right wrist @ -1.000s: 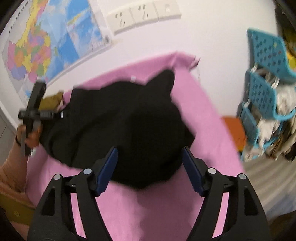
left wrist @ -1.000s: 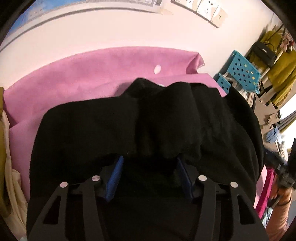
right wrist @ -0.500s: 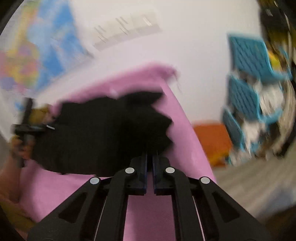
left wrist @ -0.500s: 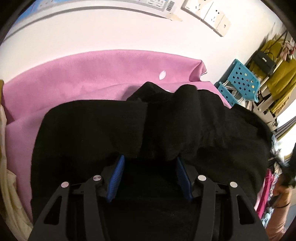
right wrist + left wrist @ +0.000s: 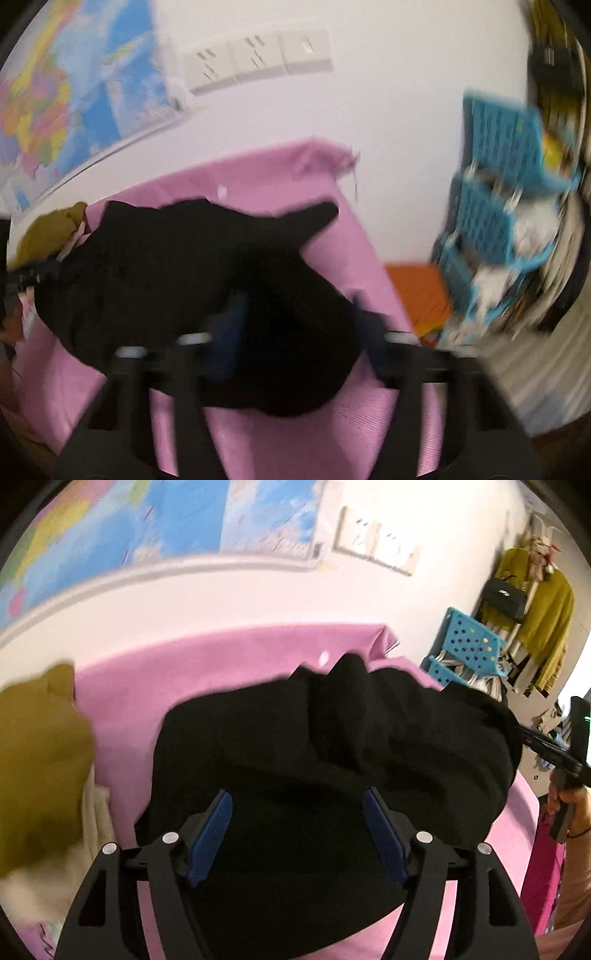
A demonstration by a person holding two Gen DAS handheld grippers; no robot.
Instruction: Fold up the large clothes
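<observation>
A large black garment lies bunched on the pink cloth that covers the table. My left gripper hovers over its near left part, jaws opening, blue pads wide apart and free of the fabric. In the blurred right wrist view the garment spreads leftward, one pointed end toward the wall. My right gripper is over its near right lobe, jaws opening, with fabric below and between the fingers but no pad pressing on it. A hand holds that right gripper at the garment's right edge.
A mustard garment and pale cloth lie at the table's left end. Blue perforated baskets stand to the right, with an orange item on the floor. The back wall carries a map and sockets.
My left gripper drew back and tipped up, its jaws spread and the black fold slid off the pads. My right gripper closed at the garment's near edge, then spread apart again.
</observation>
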